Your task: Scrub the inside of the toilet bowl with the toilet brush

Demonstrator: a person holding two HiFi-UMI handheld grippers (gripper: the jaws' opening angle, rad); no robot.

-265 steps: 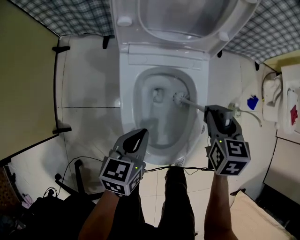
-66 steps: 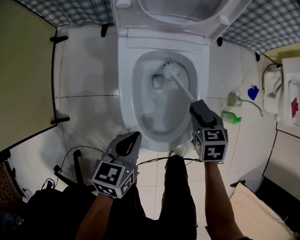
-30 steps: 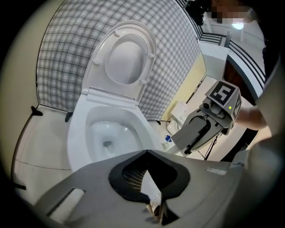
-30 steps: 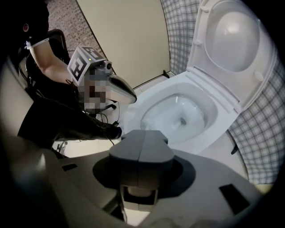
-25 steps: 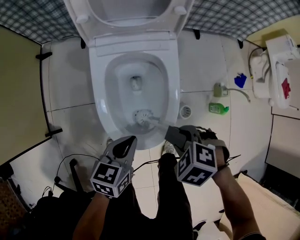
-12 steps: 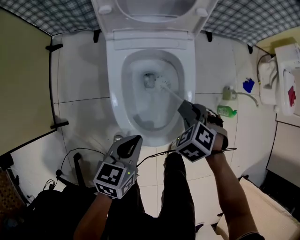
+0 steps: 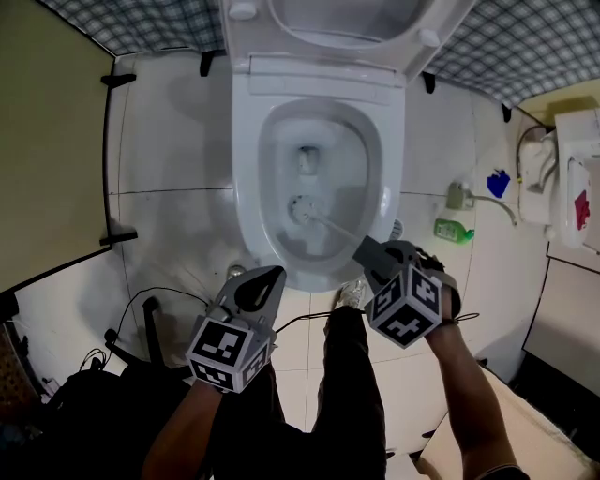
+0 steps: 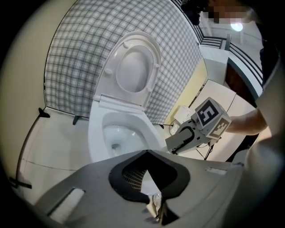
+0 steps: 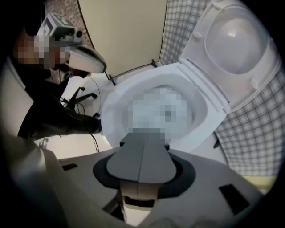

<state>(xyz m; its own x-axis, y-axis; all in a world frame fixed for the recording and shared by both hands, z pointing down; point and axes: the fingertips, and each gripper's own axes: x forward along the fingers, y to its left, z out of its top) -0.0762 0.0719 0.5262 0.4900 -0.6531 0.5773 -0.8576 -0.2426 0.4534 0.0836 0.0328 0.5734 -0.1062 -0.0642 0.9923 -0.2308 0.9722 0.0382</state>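
The white toilet bowl [image 7: 246,187] stands open with its seat and lid [image 7: 347,19] raised. The toilet brush's white head [image 7: 302,208] rests on the bowl's inner wall, nearer to me than the drain hole. Its thin handle runs down and right to my right gripper [image 7: 367,251], which is shut on it at the bowl's front right rim. In the right gripper view the jaws [image 9: 142,136] meet over the beige handle [image 9: 138,196]. My left gripper [image 7: 267,277] hovers shut and empty by the bowl's front left edge.
On the floor right of the toilet stand a green bottle [image 7: 454,229], a hose fitting [image 7: 457,195] and a white fixture [image 7: 572,178]. Black cables [image 7: 150,319] lie at the lower left. An olive partition [image 7: 47,141] closes the left side. My legs [image 7: 347,394] stand before the bowl.
The brush head swept from the bowl's front wall up to the drain hole, then back toward the front. My right gripper moved with it. The left gripper barely shifted.
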